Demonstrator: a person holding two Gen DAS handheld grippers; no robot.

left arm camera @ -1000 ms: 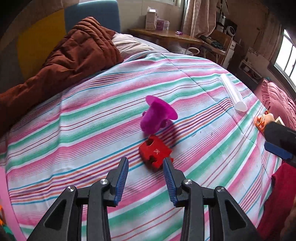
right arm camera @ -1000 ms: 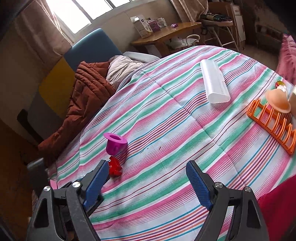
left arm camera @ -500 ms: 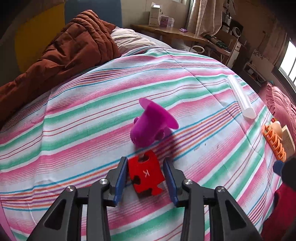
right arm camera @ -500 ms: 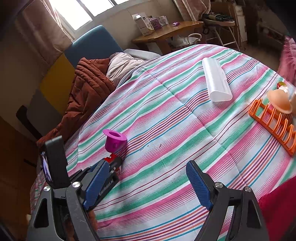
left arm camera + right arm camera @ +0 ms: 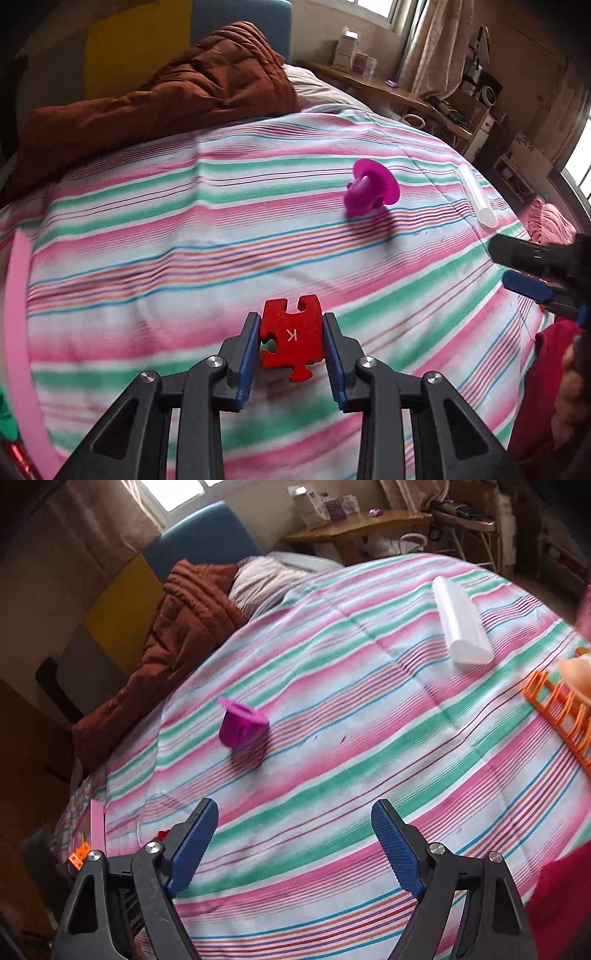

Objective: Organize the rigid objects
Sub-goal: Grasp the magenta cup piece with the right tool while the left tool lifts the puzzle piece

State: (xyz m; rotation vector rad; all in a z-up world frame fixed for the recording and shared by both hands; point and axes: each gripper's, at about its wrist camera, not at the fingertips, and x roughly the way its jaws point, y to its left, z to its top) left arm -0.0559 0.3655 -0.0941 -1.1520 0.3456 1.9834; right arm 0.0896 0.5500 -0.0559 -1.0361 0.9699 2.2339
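Striped bedspread [image 5: 155, 206]: left gripper [image 5: 290, 334], jaws closing, clamps red puzzle piece [image 5: 291, 338] between its pads; purple cup [image 5: 240, 727] lies tipped mid-bed; right gripper [image 5: 293, 840] gapes, nothing held.

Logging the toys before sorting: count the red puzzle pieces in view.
1. The red jigsaw-shaped puzzle piece marked K sits between the closing jaws of the left gripper, above the striped bedspread. A red speck behind the right gripper is unclear.
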